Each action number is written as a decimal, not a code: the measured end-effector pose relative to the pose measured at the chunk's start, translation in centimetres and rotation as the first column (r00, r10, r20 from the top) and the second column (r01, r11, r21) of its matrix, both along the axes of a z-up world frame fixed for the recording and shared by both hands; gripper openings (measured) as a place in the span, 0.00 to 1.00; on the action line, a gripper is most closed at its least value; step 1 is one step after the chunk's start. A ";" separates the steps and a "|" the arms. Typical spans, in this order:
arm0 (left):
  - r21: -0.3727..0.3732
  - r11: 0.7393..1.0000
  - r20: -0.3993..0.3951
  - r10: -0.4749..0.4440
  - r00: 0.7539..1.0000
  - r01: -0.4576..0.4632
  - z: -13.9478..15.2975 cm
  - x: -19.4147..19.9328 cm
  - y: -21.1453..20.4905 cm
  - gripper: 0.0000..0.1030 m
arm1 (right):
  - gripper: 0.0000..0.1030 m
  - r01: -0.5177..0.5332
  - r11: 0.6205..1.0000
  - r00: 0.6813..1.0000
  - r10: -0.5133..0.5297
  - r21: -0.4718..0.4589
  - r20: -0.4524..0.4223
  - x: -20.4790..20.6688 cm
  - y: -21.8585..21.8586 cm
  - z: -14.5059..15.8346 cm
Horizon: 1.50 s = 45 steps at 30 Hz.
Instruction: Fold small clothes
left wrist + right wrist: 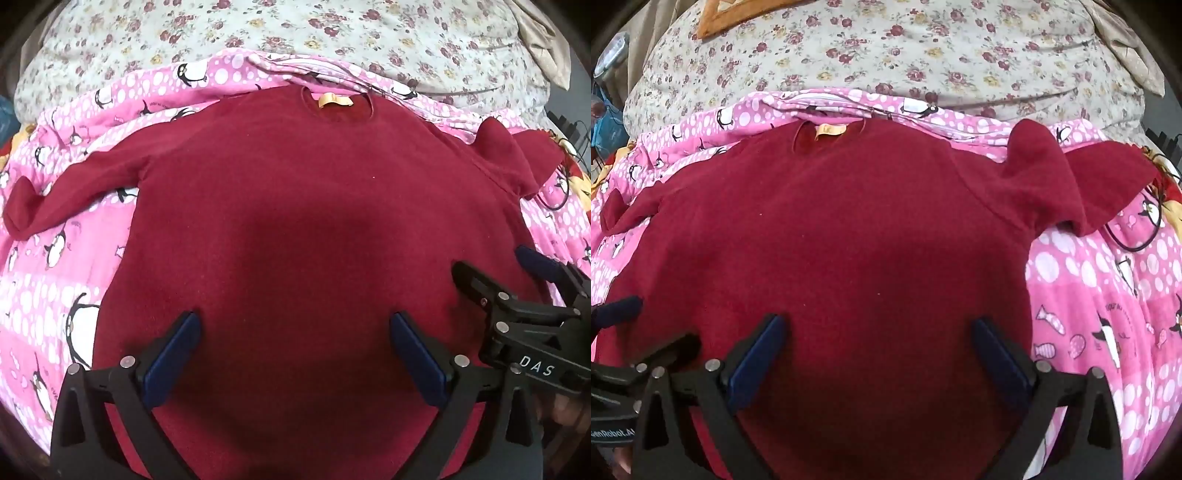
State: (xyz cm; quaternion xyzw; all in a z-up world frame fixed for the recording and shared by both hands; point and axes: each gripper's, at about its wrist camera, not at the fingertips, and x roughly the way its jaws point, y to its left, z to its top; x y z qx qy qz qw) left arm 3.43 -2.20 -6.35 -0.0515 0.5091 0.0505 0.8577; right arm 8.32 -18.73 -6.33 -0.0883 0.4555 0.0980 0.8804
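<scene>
A dark red long-sleeved sweater (295, 206) lies flat on a pink penguin blanket, collar and yellow label (334, 100) at the far end. Its left sleeve (55, 199) stretches out flat; its right sleeve (1067, 177) is bunched up. My left gripper (295, 332) is open and empty above the sweater's lower body. My right gripper (879, 332) is open and empty above the same area, a little to the right; it also shows in the left wrist view (491, 266). The left gripper shows at the left edge of the right wrist view (617, 314).
The pink penguin blanket (1100, 295) covers the bed under the sweater. A floral quilt (295, 33) lies beyond it. A black cable (1137, 236) lies on the blanket near the bunched right sleeve. An orange wooden object (713, 18) sits at the far left.
</scene>
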 end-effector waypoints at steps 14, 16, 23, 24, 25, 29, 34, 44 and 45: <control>-0.041 0.999 0.025 0.013 1.000 -0.012 -0.1 0.0 0.2 0.87 | 1.00 -0.004 1.000 1.000 0.004 0.006 0.020 -0.4 0.1 -0.2; -0.039 0.999 0.018 0.008 1.000 -0.008 -0.1 0.0 0.1 0.87 | 1.00 -0.002 1.000 1.000 0.002 0.004 0.025 -0.4 0.0 -0.3; -0.016 1.000 0.012 0.010 1.000 -0.010 -0.2 0.0 -0.4 0.88 | 1.00 0.000 1.000 0.999 -0.001 0.007 0.034 -0.5 0.2 -0.4; -0.011 1.000 0.014 0.010 1.000 -0.010 -0.2 0.0 -0.4 0.88 | 1.00 0.000 1.000 0.999 0.000 0.006 0.038 -0.6 0.2 -0.4; -0.009 1.000 0.015 0.009 1.000 -0.009 -0.2 0.0 -0.4 0.88 | 1.00 -0.003 1.000 0.999 0.002 0.009 0.043 -0.6 0.2 -0.4; -0.017 1.000 0.018 0.008 1.000 -0.008 -0.3 -0.1 -0.2 0.88 | 1.00 -0.003 1.000 0.999 0.002 0.023 0.044 -0.7 -0.1 -0.4; -0.020 1.000 0.020 0.009 1.000 -0.008 -0.2 -0.1 -0.2 0.87 | 1.00 0.002 1.000 0.999 -0.003 0.011 0.043 -0.7 -0.1 -0.5; -0.159 0.987 0.112 0.056 0.992 -0.038 2.1 -1.2 2.0 0.84 | 1.00 -0.019 0.999 0.998 0.017 0.045 0.052 -0.8 0.0 -0.2; -0.159 0.986 0.123 0.058 0.991 -0.038 2.4 -1.3 2.1 0.83 | 1.00 -0.023 0.998 0.998 0.020 0.051 0.053 -0.8 0.0 0.1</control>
